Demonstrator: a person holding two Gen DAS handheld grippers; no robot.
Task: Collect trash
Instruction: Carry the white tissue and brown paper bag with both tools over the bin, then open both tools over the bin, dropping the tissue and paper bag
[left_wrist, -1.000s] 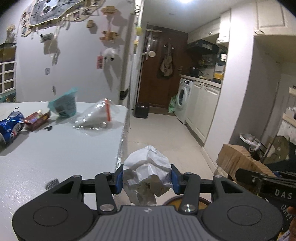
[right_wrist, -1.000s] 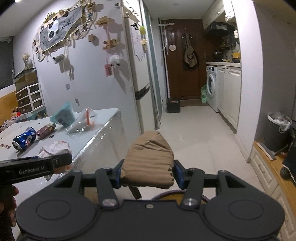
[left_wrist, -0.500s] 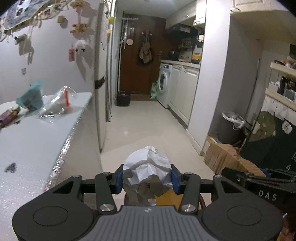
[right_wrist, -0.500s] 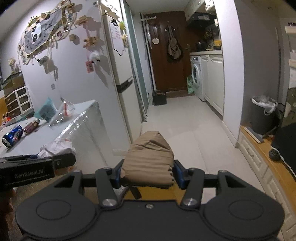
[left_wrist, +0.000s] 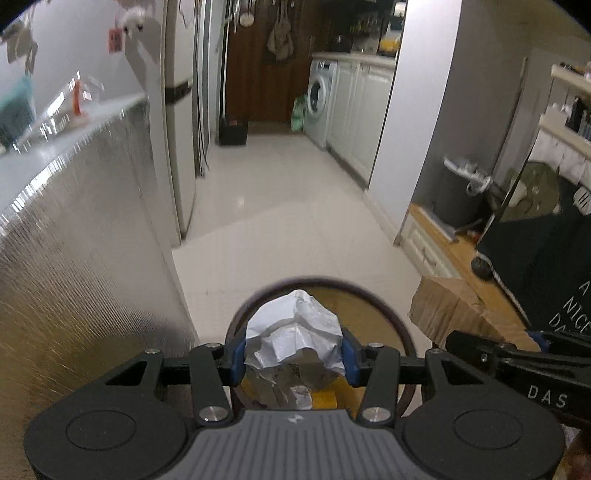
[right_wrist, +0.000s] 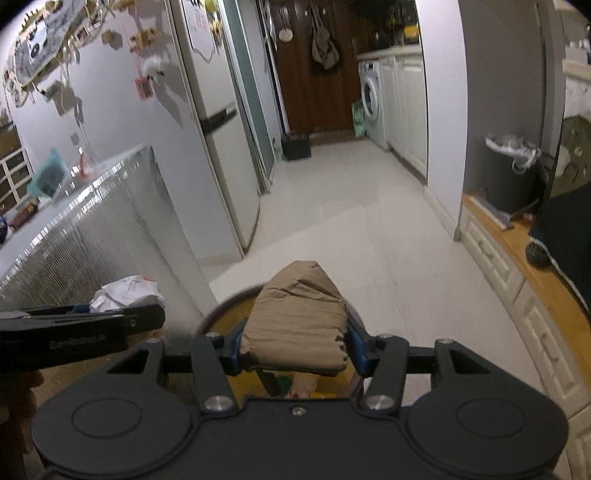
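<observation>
My left gripper (left_wrist: 293, 363) is shut on a crumpled white paper wad (left_wrist: 293, 338) and holds it over a round dark-rimmed bin (left_wrist: 373, 295) with a yellow inside. My right gripper (right_wrist: 293, 349) is shut on a crumpled brown paper bag (right_wrist: 299, 317), also over the bin's rim (right_wrist: 229, 301). The brown bag shows at the right of the left wrist view (left_wrist: 454, 306). The white wad shows at the left of the right wrist view (right_wrist: 125, 291).
A silver-sided table (left_wrist: 74, 240) stands at the left, with a clear plastic bag (left_wrist: 70, 99) and a teal packet (right_wrist: 48, 177) on top. A fridge (right_wrist: 221, 129) stands behind it. A grey lined bin (right_wrist: 509, 173) and white drawers (right_wrist: 517, 280) are at the right.
Both grippers have dropped from table height and tilted down. The round bin has come into view under both held pieces. The table top has slid up and left.
</observation>
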